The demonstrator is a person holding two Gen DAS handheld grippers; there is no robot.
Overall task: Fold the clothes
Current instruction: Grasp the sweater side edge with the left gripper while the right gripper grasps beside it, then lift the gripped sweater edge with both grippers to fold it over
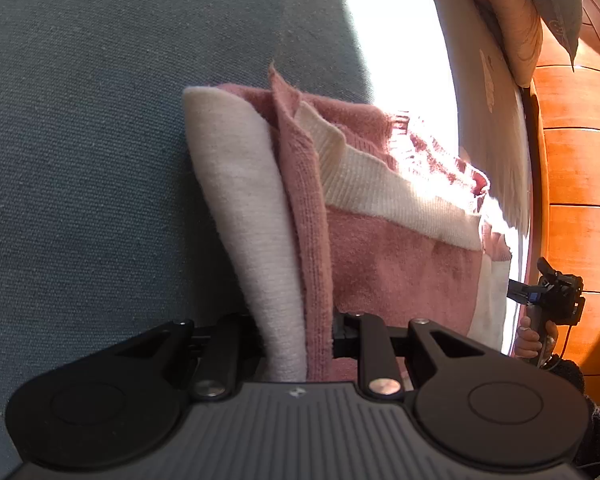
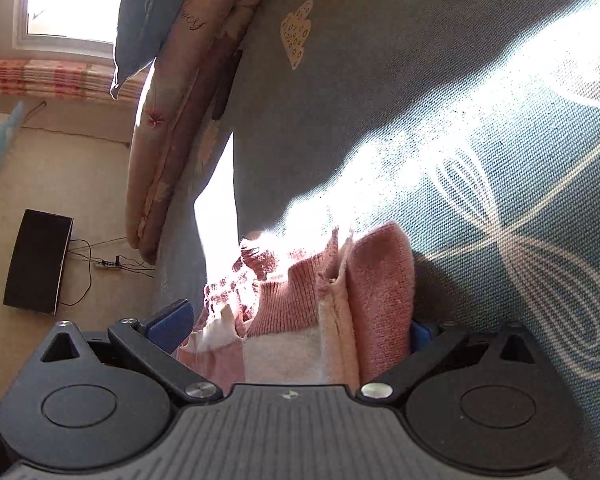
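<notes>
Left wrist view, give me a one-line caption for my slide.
Left gripper pinches a folded edge of the pink and cream sweater on the blue bedsheet.

The left gripper [image 1: 298, 344] fingertips can't be made out at all, they're buried behind the pinched fold of the pink and cream sweater [image 1: 380, 264]. Sun glare wipes out the sweater's far edge and a big patch of the bed [image 1: 100, 120]. In the right wrist view one blue pad [image 2: 420, 334] of the right gripper [image 2: 296, 320] barely peeks from behind the fabric, and the pillow [image 2: 148, 12] is cut off at the top edge
</notes>
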